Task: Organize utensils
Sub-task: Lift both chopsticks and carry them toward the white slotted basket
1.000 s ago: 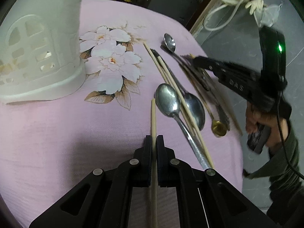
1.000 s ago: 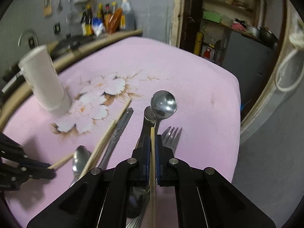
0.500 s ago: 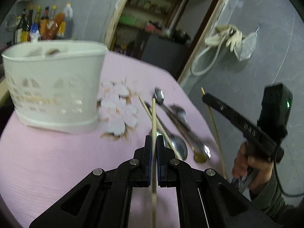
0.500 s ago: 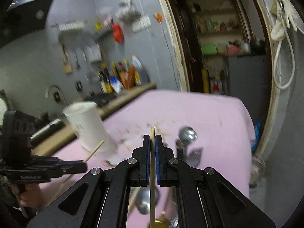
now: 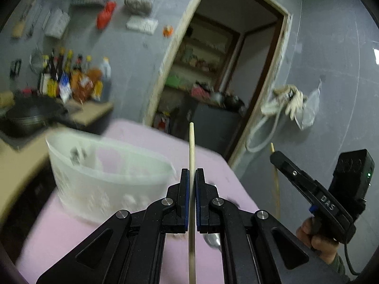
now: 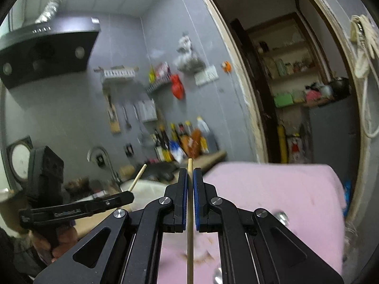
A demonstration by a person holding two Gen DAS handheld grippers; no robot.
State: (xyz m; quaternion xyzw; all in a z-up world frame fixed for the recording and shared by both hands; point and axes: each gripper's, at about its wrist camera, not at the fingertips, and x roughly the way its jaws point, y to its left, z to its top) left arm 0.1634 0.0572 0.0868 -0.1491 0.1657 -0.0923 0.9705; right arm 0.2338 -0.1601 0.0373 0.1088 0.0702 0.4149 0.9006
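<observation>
each gripper pinches one chopstick, lifted off the pink table: left gripper (image 5: 192, 177) on left chopstick (image 5: 191, 146), right gripper (image 6: 190, 177) on right chopstick (image 6: 189, 213). the thin sticks could pivot, miss the white holder (image 5: 106, 179), or tip it.

Grey kitchen walls (image 6: 132, 47), open doorway (image 5: 227, 75)

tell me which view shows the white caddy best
The left wrist view: the caddy sits on the pink cloth with rim and side wall showing, though blurred. The right wrist view shows only a sliver of its rim behind the jaws.
</observation>
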